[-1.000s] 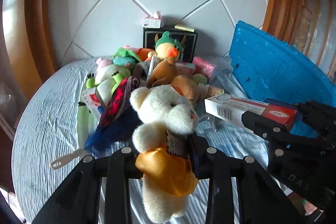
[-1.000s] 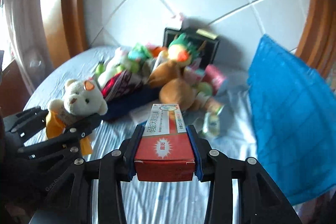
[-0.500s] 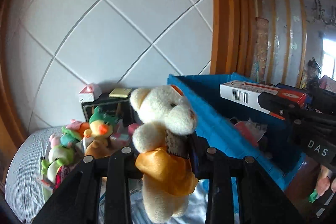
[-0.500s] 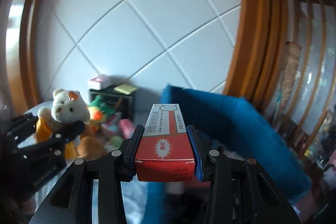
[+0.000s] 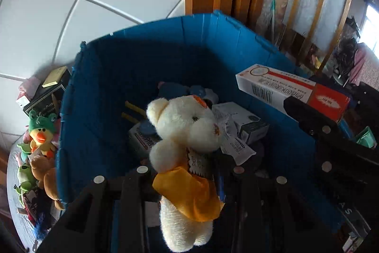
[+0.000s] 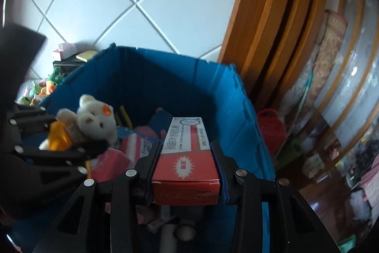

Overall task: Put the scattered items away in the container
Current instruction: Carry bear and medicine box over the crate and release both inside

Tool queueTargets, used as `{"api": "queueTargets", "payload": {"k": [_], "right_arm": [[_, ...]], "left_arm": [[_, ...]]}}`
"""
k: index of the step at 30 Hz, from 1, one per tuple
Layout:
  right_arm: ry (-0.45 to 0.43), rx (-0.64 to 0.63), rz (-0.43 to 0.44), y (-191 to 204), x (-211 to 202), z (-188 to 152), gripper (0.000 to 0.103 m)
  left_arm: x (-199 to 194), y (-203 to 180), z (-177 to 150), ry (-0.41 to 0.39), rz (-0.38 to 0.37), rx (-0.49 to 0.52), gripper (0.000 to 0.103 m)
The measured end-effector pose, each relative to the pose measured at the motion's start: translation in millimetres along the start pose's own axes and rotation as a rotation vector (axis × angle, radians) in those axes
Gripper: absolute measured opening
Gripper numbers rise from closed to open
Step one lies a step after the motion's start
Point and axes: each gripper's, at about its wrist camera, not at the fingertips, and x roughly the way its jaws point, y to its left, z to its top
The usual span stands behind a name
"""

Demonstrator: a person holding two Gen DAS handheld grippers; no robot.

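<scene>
The blue container, a deep bin with ribbed plastic walls, stands open-topped by the tiled wall, its floor littered with cartons. Above it the right gripper clamps a long red-and-white box, long axis pointing away toward the far wall. The left gripper clenches a fuzzy cream teddy bear, upright, in an orange satin cape.

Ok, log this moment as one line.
left gripper: shut on teddy bear | right gripper: shut on red-white box | both over blue bin | not released
</scene>
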Motion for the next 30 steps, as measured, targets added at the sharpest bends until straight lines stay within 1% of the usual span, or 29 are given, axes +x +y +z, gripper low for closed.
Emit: {"api": "queueTargets", "payload": {"k": [2,4,7,9,10,12,14,15,16,19,23,25,27,29,30], "right_arm": [[0.024,0.006,-0.006,-8.8,21.8,4.4,0.04],[0.053,0.018,-0.005,-15.1,41.9,7.4,0.04],[0.117,0.043,0.019,-25.1,75.9,5.3,0.04],[0.164,0.078,0.065,-29.8,96.5,-1.2,0.04],[0.189,0.085,0.077,-30.9,104.5,-4.5,0.04],[0.241,0.083,0.072,-32.1,116.1,-11.1,0.04],[0.257,0.087,0.07,-35.0,119.7,-14.6,0.04],[0.268,0.093,0.069,-36.7,121.9,-16.0,0.04],[0.276,0.097,0.067,-38.2,123.4,-17.2,0.04],[0.291,0.112,0.055,-43.2,125.8,-18.7,0.04],[0.305,0.144,0.043,-49.8,127.1,-16.9,0.042],[0.3,0.151,0.046,-49.5,126.4,-13.5,0.047],[0.292,0.155,0.055,-50.6,124.1,-12.7,0.059],[0.286,0.152,0.058,-49.9,121.0,-11.1,0.068],[0.282,0.151,0.06,-49.2,120.5,-10.4,0.071]], "left_arm": [[23.7,-4.1,8.2,0.06,-0.023,-0.038,0.031],[43.1,-7.1,15.9,0.091,-0.037,-0.064,0.031],[68.1,-12.5,18.0,0.104,0.005,-0.047,0.031],[79.2,-14.8,13.7,0.114,0.065,-0.01,0.032],[82.8,-16.5,10.6,0.126,0.078,0.0,0.034],[89.2,-17.5,6.5,0.154,0.076,-0.001,0.036],[87.0,-19.2,2.4,0.154,0.086,0.004,0.047],[84.9,-20.5,-0.2,0.147,0.101,0.013,0.061],[83.8,-23.0,-1.8,0.138,0.117,0.024,0.072],[80.2,-25.4,-4.8,0.126,0.135,0.048,0.075],[78.5,-25.3,-1.0,0.13,0.128,0.036,0.075],[79.4,-23.1,1.7,0.132,0.132,0.028,0.075],[81.1,-20.6,2.8,0.135,0.127,0.014,0.075],[83.5,-18.0,3.4,0.137,0.126,0.001,0.075],[83.2,-17.0,3.7,0.137,0.124,-0.006,0.075]]}}
